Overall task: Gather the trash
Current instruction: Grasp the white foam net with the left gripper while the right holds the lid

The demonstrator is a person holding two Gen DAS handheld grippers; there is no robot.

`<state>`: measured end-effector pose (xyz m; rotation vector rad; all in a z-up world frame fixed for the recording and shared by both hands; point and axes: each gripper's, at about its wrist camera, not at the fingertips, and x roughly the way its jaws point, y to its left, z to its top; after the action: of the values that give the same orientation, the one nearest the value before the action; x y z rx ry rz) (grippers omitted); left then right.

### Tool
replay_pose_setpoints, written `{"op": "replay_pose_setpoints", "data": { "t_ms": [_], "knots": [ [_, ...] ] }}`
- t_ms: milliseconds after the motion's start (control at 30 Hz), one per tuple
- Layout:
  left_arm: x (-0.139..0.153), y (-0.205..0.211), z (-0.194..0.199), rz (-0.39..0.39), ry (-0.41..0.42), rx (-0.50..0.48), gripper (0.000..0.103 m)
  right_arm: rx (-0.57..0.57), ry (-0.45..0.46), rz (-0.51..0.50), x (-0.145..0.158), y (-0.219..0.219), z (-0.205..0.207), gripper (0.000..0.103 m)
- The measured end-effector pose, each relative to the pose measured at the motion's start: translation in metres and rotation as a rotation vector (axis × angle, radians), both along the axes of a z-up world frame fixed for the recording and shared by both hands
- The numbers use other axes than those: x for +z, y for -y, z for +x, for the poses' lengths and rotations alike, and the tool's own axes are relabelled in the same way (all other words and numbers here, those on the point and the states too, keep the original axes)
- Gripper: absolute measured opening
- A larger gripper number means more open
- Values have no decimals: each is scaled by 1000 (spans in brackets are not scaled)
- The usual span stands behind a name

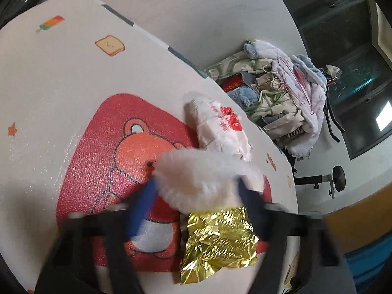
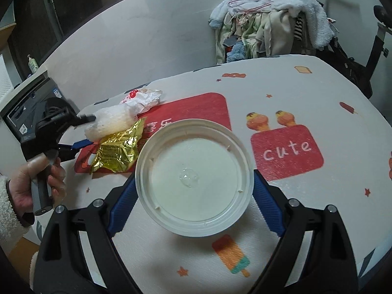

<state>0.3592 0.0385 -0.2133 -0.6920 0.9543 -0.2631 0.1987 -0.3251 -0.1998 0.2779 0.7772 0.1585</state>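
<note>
My left gripper has its jaws around a crumpled white foam wrap, just above a gold foil wrapper lying on the table. Its blue fingers touch the wrap on both sides. A white paper wrapper with red print lies just beyond. My right gripper is shut on a white round plastic tub, open side up and empty. The right wrist view also shows the left gripper, the foam wrap, the gold foil and the paper wrapper at the table's left.
The table wears a white cartoon-print cloth with red patches. A heap of clothes lies on a rack behind it. A black box stands at the left. A white wall runs behind.
</note>
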Motion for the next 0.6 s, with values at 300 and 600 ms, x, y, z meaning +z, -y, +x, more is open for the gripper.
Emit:
{"op": "replay_pose_setpoints", "data": {
  "t_ms": [300, 600],
  "knots": [
    [27, 0, -32, 119, 109, -131, 20, 1, 30, -1, 9, -4, -19, 87],
    [81, 6, -100, 231, 232, -249, 19, 7, 71, -14, 29, -16, -56, 87]
  ]
}}
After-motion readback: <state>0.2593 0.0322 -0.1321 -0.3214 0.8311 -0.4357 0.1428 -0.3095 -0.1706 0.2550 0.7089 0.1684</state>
